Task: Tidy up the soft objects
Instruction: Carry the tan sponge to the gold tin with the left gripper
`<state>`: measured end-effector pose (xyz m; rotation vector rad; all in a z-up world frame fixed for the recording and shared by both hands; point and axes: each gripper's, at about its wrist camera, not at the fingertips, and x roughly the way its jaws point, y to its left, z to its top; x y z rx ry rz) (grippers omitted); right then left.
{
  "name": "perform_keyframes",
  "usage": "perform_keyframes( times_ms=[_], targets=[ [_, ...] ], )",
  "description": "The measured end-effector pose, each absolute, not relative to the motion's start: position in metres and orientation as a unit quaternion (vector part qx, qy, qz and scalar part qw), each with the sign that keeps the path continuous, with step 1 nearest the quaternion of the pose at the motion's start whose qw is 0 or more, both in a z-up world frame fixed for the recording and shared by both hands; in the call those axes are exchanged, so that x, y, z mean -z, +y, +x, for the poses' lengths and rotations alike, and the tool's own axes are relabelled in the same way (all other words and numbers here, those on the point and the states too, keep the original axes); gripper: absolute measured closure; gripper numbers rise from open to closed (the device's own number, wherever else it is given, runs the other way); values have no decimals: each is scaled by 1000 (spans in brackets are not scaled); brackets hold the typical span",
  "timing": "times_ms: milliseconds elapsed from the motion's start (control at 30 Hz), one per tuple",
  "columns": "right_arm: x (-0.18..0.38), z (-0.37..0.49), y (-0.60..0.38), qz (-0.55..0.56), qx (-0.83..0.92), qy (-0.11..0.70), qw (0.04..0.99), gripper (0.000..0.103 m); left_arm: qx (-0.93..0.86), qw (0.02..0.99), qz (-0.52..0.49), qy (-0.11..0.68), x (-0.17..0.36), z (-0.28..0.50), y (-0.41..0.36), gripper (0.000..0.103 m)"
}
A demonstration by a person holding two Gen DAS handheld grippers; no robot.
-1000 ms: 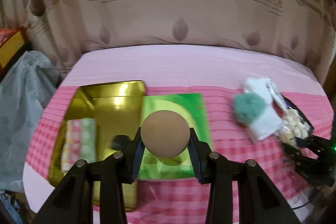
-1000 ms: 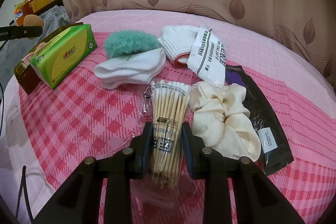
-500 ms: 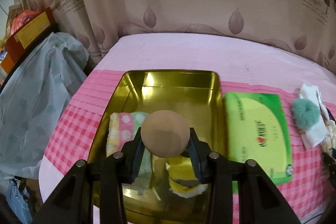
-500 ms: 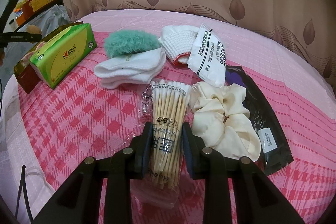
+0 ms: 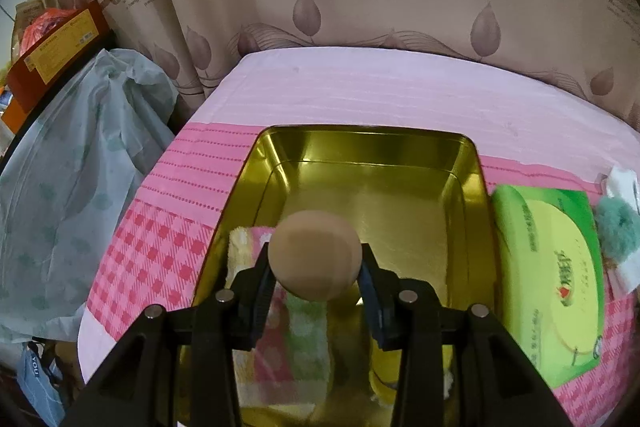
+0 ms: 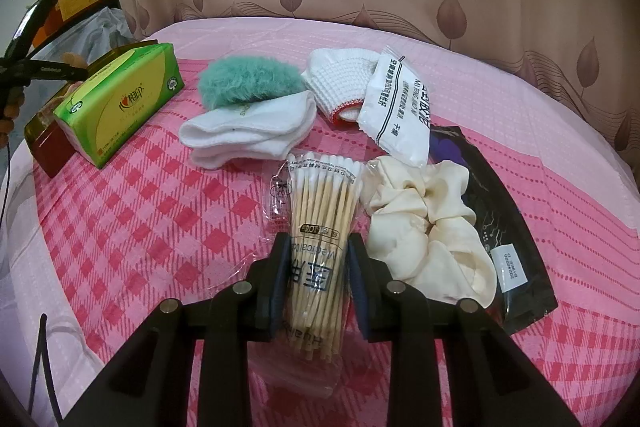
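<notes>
Left wrist view: left hand-held gripper clamped on tan sponge ball, held over gold tin. Folded pastel cloth and yellow item already inside; far half of tin bare, walls upright. Green tissue pack just beside tin's right wall.

Right wrist view: right hand-held gripper clamped on cotton swab pack lying on counter. Left to sort: teal puff, white socks, cream scrunchie. Open cloth to left.

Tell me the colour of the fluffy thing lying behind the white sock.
The fluffy thing is teal green, clearest in the right wrist view, resting against the white sock.
</notes>
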<state>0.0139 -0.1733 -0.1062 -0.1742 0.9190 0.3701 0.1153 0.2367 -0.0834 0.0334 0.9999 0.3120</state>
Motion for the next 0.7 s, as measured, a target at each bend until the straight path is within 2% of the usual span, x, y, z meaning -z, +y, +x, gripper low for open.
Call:
perform_keyframes(
  times_ms=[700],
  targets=[
    [106, 14, -173, -84, -177, 440, 876, 77, -145, 850, 22, 506, 106, 134, 241, 60]
  ],
)
